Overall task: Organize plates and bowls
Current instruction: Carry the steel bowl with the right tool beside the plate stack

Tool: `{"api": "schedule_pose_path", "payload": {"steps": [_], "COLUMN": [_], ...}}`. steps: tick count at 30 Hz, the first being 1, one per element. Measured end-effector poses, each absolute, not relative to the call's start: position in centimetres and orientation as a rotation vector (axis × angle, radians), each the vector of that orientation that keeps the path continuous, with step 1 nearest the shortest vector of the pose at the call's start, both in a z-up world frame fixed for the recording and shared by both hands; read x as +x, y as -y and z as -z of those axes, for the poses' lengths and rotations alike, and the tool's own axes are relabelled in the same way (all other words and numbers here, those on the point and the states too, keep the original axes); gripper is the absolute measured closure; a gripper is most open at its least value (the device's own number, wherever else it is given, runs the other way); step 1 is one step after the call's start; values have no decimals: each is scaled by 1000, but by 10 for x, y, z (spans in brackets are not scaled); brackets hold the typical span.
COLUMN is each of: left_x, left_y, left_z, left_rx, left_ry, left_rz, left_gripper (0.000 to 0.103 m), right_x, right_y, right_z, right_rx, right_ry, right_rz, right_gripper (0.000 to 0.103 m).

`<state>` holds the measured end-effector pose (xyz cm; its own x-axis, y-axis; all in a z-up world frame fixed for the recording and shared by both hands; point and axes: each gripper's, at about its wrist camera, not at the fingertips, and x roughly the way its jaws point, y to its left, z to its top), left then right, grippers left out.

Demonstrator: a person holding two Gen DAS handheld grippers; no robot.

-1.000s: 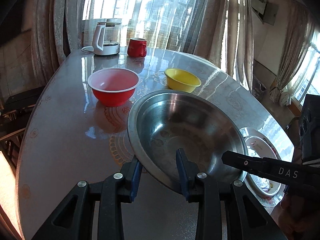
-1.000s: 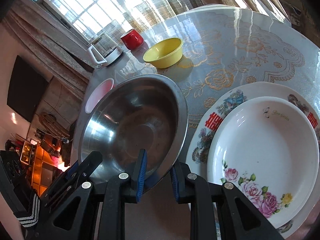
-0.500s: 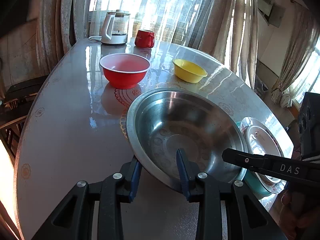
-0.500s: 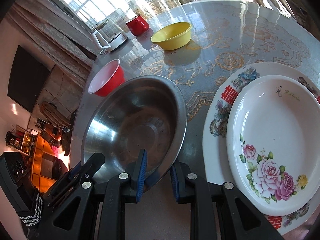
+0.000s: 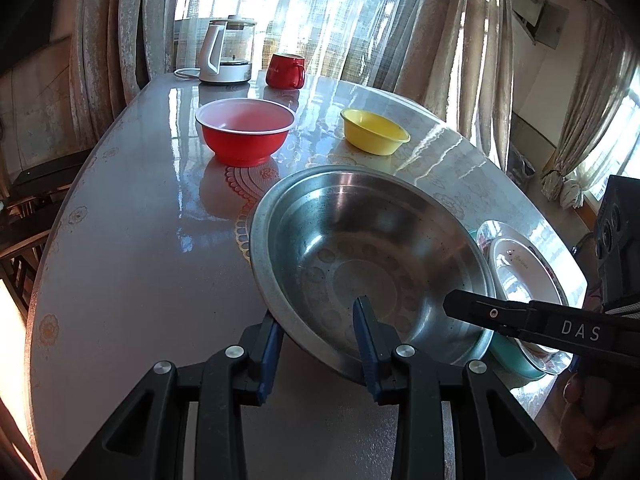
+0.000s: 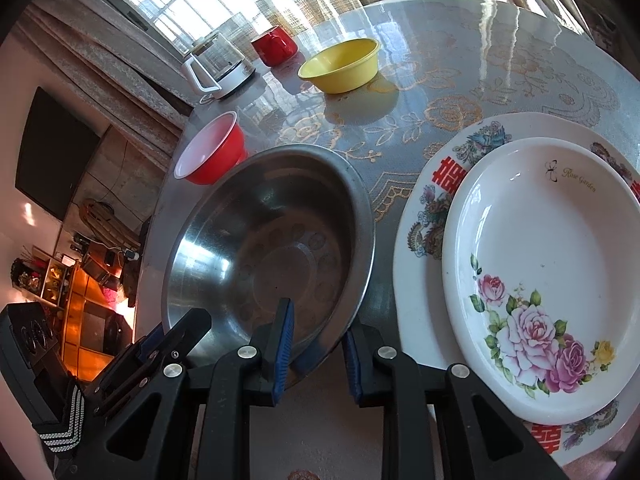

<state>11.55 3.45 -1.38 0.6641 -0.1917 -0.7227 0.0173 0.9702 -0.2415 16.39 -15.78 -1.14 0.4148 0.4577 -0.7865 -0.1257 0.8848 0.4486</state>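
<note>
Steel basin (image 5: pixel 372 256) is held at its near rim by both grippers, tilted, near edge raised off the worktop (image 5: pixel 132 264). Left gripper (image 5: pixel 318 344): fingers (image 5: pixel 366 344) straddle the rim, one blue pad inside the basin, one outside; clamped on the rim wall. Right gripper (image 6: pixel 316 346): same arrangement further along the near rim, one pad inside, one outside, gripping the rim.

Edges, taken from the basin: its right rim overlaps or lies just beside the stacked plates; contact cannot be told. Rose plate (image 6: pixel 548 276) sits inside the larger patterned plate (image 6: pixel 424 216), which reaches the worktop's near edge. Open worktop lies left of the basin out to the curved edge, and in a band beyond it. Behind the basin: red bowl (image 5: pixel 246 130), yellow bowl (image 5: pixel 374 131), apart from each other. Further back, near the curtains, kettle (image 5: pixel 224 52) and red mug (image 5: pixel 285 71).

Writing: "Rose Garden" on the rose plate; red double-happiness characters on the patterned plate; "DAS" on the right gripper's arm in the left view.
</note>
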Motion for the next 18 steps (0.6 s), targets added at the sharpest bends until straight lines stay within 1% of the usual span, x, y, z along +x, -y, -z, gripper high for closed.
{"api": "schedule_pose_path", "payload": {"steps": [15, 18], "left_x": [110, 110], "left_y": [-31, -32], "left_z": [15, 15], "left_rx": [-230, -237], "left_ry": [-835, -839], "left_rz": [133, 137], "left_gripper": [66, 66], "right_x": [164, 163], "right_y": [162, 164], "right_z": [13, 9], "right_rx": [370, 369], "right_ry": [-1089, -1074], "right_rz": [-366, -357], "right_gripper": [78, 74]}}
